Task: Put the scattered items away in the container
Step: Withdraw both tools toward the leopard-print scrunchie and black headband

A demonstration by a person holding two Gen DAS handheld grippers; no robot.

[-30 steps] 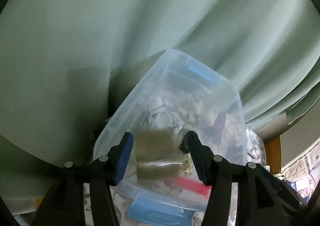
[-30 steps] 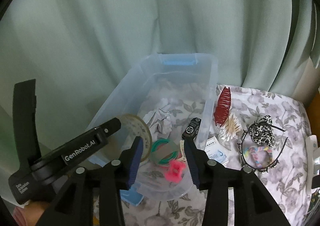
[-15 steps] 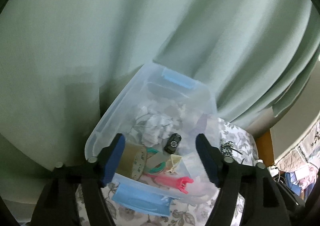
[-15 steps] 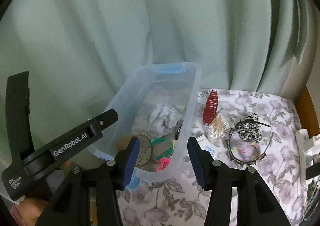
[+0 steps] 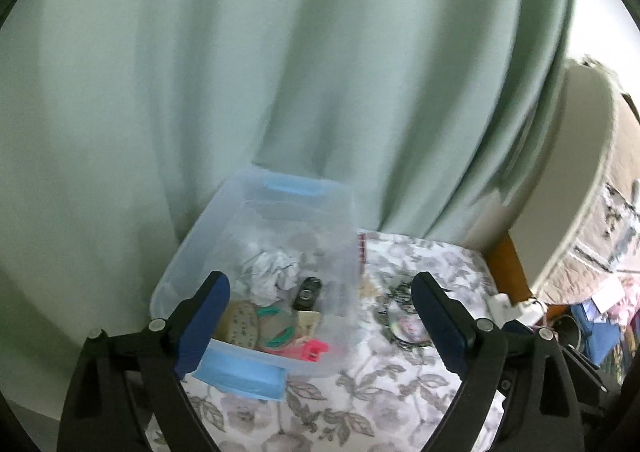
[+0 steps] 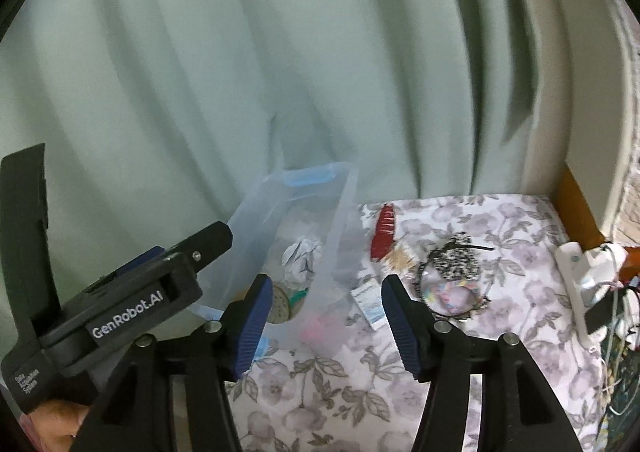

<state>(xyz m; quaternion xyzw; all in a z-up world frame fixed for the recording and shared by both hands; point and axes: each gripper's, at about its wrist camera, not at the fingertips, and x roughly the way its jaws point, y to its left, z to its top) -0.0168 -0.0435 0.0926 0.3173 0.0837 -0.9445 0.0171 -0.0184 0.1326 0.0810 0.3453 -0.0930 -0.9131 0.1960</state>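
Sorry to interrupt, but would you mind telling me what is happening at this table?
A person with two handheld tongs is tidying small items into the clear bin. The left tongs and right tongs are both empty, and their jaws have just been opening. The tape roll and crumpled paper already lie inside; the red hair claw and leopard headband wait on the floral cloth.

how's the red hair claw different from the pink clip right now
The red hair claw lies outside the clear bin on the floral cloth; the pink clip lies inside the bin, near its front wall. The claw is dark red and long; the clip is bright pink and looks smaller. Neither is held.
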